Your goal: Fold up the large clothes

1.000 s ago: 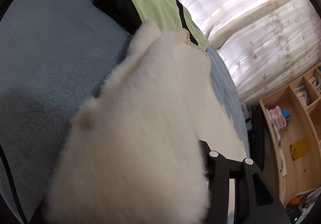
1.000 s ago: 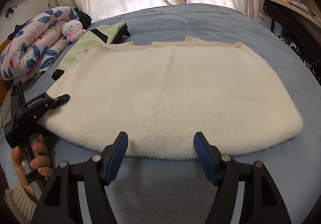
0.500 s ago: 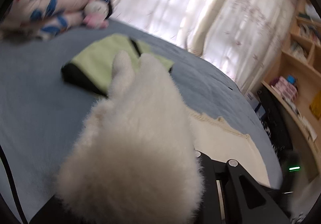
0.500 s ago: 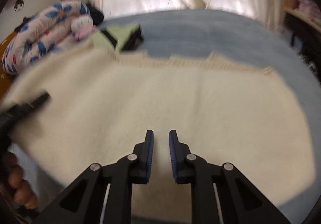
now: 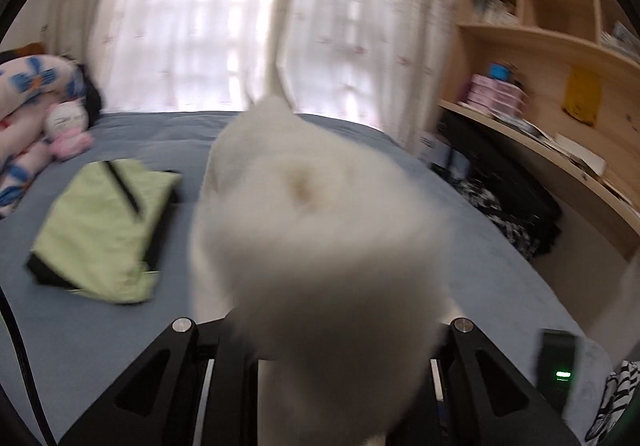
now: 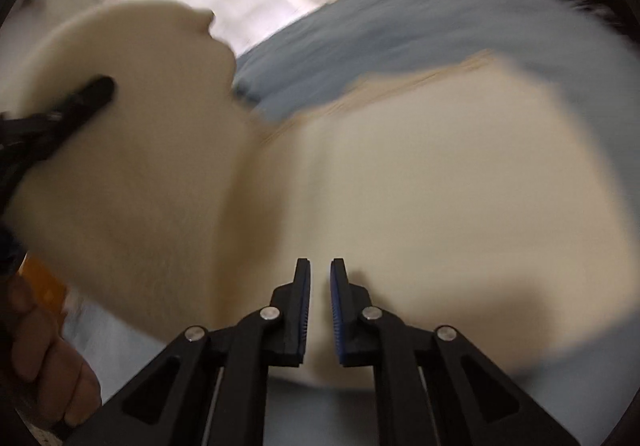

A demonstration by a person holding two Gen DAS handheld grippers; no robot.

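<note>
My left gripper (image 5: 320, 326) is clamped on a bunch of the fluffy white garment (image 6: 400, 186), which bulges up over the fingers and fills the middle of the left wrist view, hiding the fingertips. In the right wrist view the same gripper shows at the left edge, its black finger laid against a lifted flap of the white fleece, with my hand (image 6: 44, 366) on the handle in the lower left corner. The rest of the garment lies spread on the blue bed (image 6: 400, 26) across the centre and right of that frame, its trimmed edge running along the upper side.

My right gripper (image 6: 320, 306) has just been closing; its blue-padded fingers (image 6: 306, 306) now stand nearly together with only a thin slit between them. They hang over the near part of the garment, and I cannot tell through the blur whether any fleece is pinched in that slit.

In the left wrist view a folded green and black garment (image 5: 104, 230) lies on the bed at left centre, apart from the white one. A flowered quilt (image 5: 28, 114) and a small plush toy (image 5: 66, 130) sit at the far left edge. Pale curtains (image 5: 240, 26) fill the top, and wooden shelves (image 5: 540, 26) curve down the right side.
</note>
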